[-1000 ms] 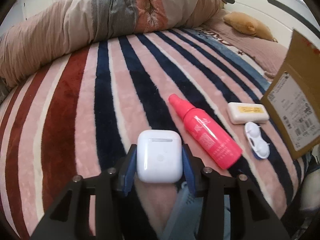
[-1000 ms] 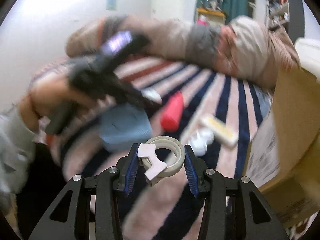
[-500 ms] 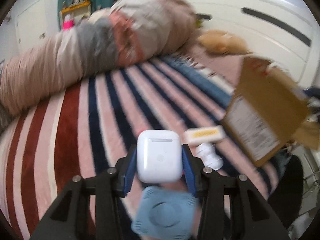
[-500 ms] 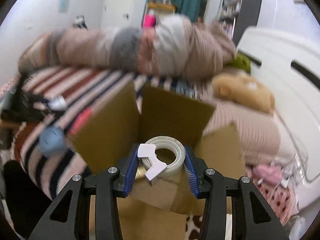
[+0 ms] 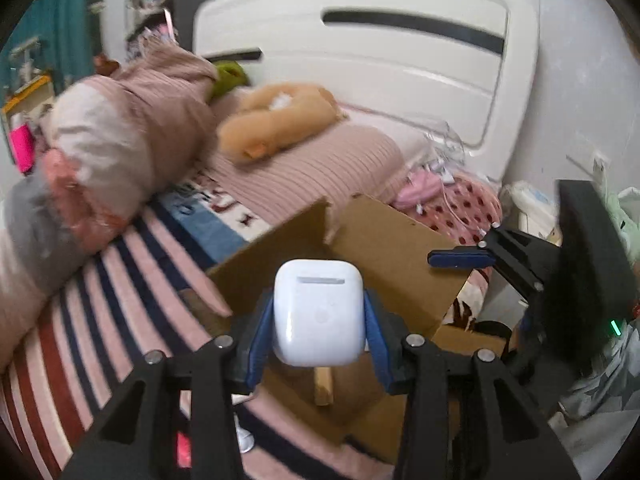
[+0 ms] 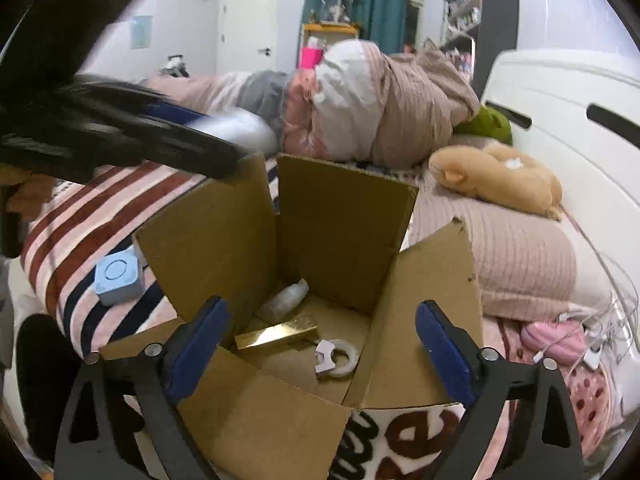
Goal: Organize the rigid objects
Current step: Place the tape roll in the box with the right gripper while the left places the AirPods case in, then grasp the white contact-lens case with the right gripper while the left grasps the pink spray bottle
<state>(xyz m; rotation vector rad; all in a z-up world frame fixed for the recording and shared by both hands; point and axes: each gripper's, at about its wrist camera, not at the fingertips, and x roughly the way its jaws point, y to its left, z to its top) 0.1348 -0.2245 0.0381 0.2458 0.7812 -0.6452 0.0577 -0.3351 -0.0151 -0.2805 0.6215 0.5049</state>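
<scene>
The tape roll (image 6: 335, 358), gripped half a second ago, is now released from the right gripper (image 6: 320, 354) and lies on the floor of the cardboard box (image 6: 344, 220), beside a gold bar (image 6: 276, 334) and what seems a clear bottle (image 6: 286, 298). Its jaws are spread wide and empty. The white earbud case (image 5: 319, 312) is clamped in the left gripper (image 5: 319, 330), held over the box.
</scene>
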